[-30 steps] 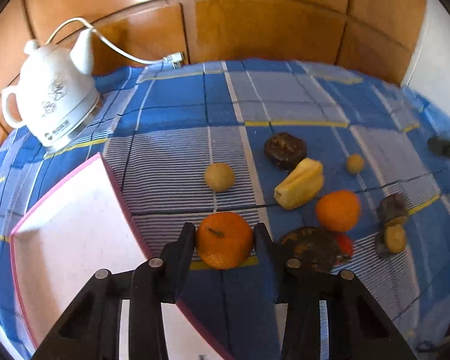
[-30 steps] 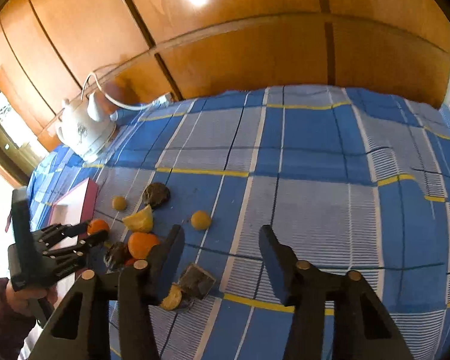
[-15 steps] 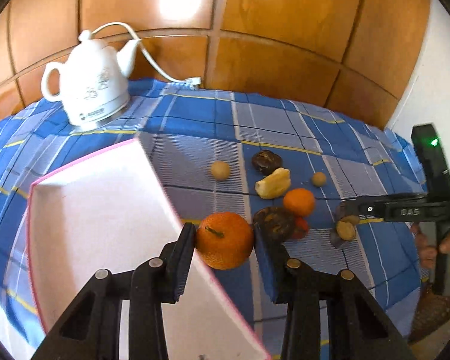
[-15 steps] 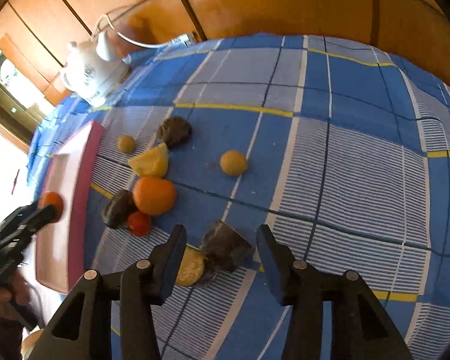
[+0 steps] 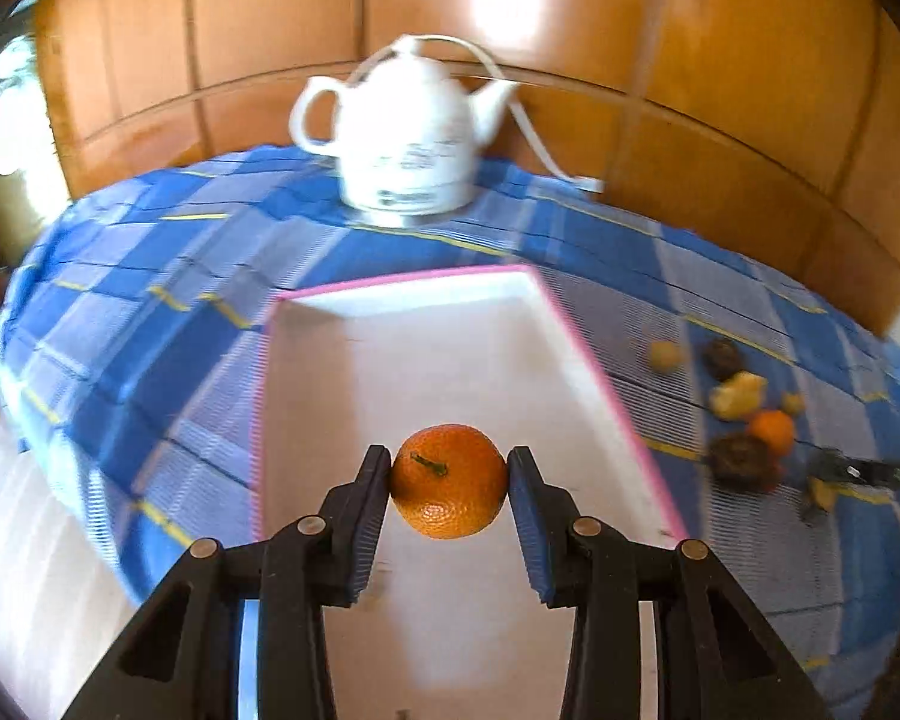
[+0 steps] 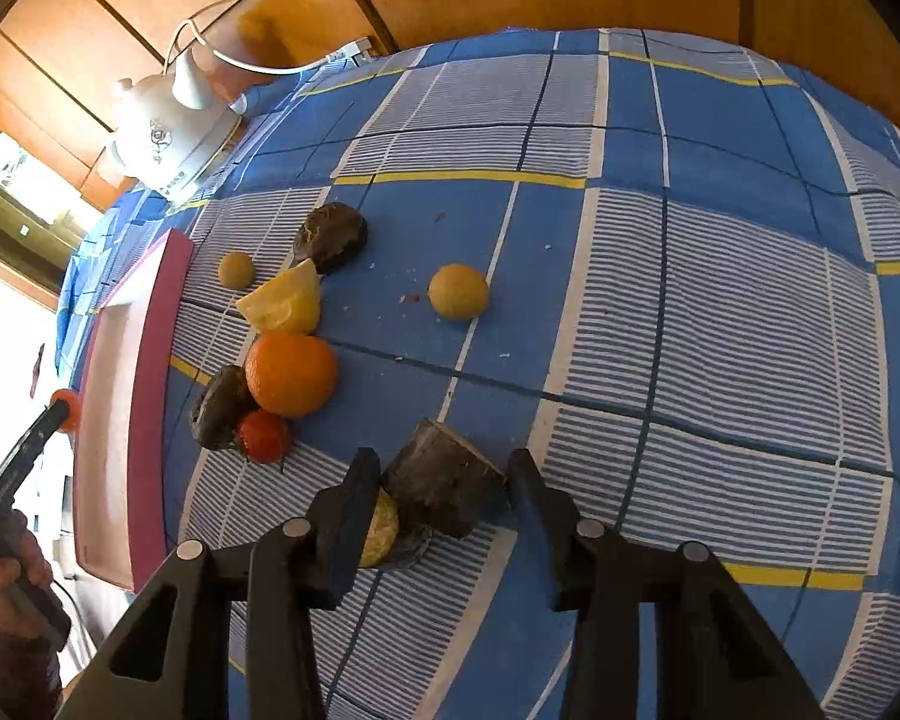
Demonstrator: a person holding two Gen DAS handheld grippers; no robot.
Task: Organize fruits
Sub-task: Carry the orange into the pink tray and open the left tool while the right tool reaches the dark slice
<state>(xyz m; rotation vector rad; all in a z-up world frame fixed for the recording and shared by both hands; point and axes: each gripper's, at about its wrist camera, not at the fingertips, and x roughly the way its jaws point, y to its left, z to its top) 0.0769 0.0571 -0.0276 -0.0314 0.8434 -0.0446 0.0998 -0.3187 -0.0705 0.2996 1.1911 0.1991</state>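
1. Holding a small orange (image 5: pixel 448 481) firmly between its two pads, the left gripper (image 5: pixel 448 483) hangs above the white tray (image 5: pixel 438 354), inside the pink rim.
2. This orange has tray floor directly below it, so I judge that the coming move is only a short way down and then a release; no sideways travel seems needed.
3. On the right of the tray, on the blue checked cloth (image 6: pixel 690 300), the other fruits lie in a loose group.
4. The right gripper (image 6: pixel 444 498) stands over a dark cut piece (image 6: pixel 444 495), the piece of this group farthest from the tray. Its jaws have just been closing with the piece between them; both pads look to be against its sides, but I cannot tell if they press.
5. The piece's long axis runs about across the jaws.
6. A white kettle (image 5: pixel 402 138) stands behind the tray, well apart from both tools.
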